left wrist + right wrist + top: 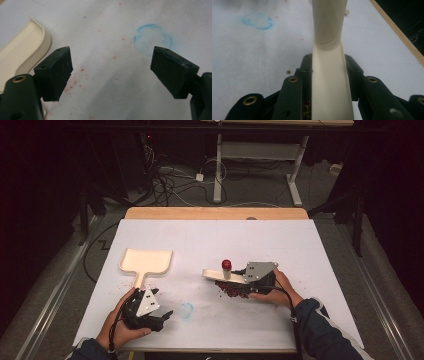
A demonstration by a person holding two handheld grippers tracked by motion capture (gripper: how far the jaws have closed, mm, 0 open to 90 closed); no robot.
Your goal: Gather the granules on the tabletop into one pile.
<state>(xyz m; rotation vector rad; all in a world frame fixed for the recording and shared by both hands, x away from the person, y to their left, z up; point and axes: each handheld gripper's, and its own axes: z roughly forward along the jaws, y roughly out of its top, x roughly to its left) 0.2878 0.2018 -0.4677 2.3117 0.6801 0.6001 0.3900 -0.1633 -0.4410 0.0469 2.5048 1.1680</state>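
High view. The right gripper [235, 279] is closed on the handle of a cream plastic brush [223, 275], held low over a heap of small dark-red beads [232, 290] on the white tabletop [300, 255]. A small red-capped bottle [226, 268] stands just behind the brush. A matching cream dustpan [146, 261] lies well apart to the left, its handle pointing toward the left gripper [162, 316], which rests on the tabletop.

Left gripper view. The fingers [56, 72] are spread wide with nothing between them. The dustpan's rim [41, 37] is just beside them; a faint blue ring stain [153, 40] and red specks mark the tabletop.

Right gripper view. The handle [330, 82] is clamped between nearly shut fingers [294, 95]; a few beads [307, 110] show below.

Handling, judged: brush light, stiff, smooth and somewhat slippery, so the grip is best kept at mid-handle. Beads loose and likely to roll and scatter. Dustpan light, rigid, best taken by its handle.

Writing: no label or brand can be read.
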